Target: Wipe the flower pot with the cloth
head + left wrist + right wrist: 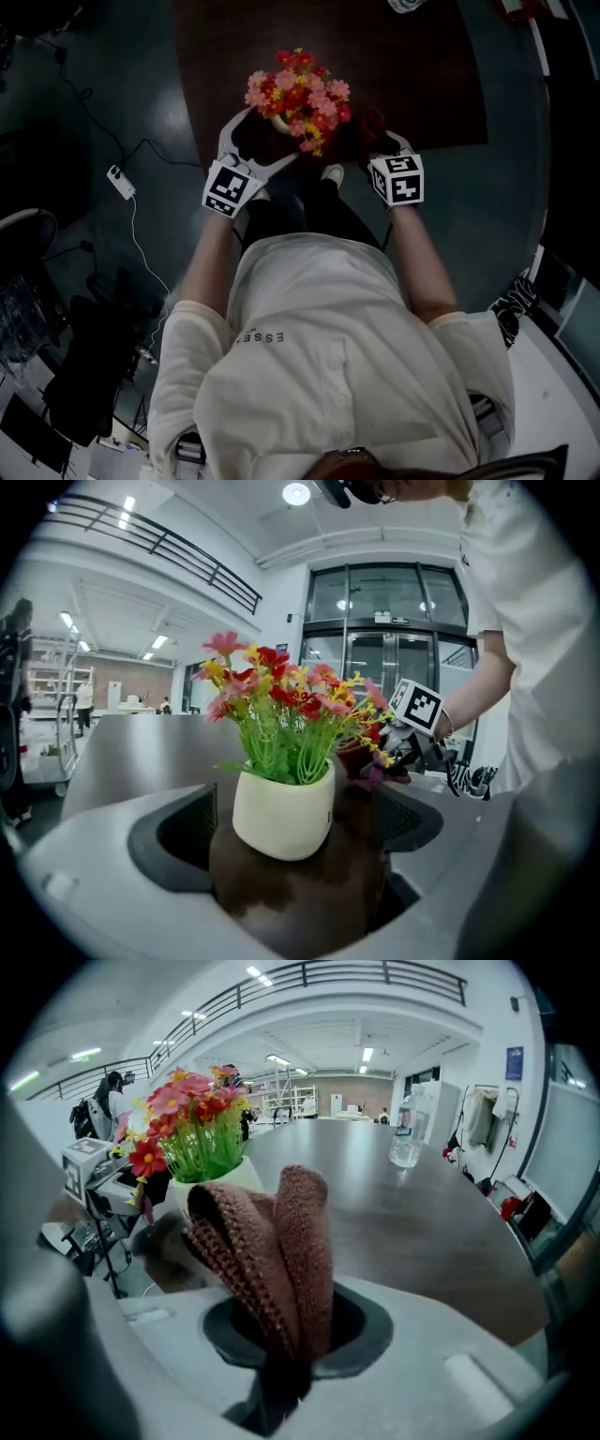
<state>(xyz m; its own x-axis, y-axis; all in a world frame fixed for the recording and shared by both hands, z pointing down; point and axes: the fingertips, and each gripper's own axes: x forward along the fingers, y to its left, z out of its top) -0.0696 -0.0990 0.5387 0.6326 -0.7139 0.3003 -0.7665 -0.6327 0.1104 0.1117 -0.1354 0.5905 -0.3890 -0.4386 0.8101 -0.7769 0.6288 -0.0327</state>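
flower pot (281, 813): one
cloth (281, 1241): one
grippers (265, 137) (379, 131): two
marker cubes (230, 187) (398, 178): two
water bottle (407, 1134): one
table (422, 1213): one

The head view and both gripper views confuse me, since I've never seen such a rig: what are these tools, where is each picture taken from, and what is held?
A person holds a two-jaw gripper in each hand. The head view looks down from their head; each gripper view looks along one gripper's jaws. On the dark table stand a cream flower pot of flowers and a water bottle. The left gripper is open, jaws either side of the pot, not gripping it. The right gripper is shut on a brown knitted cloth.
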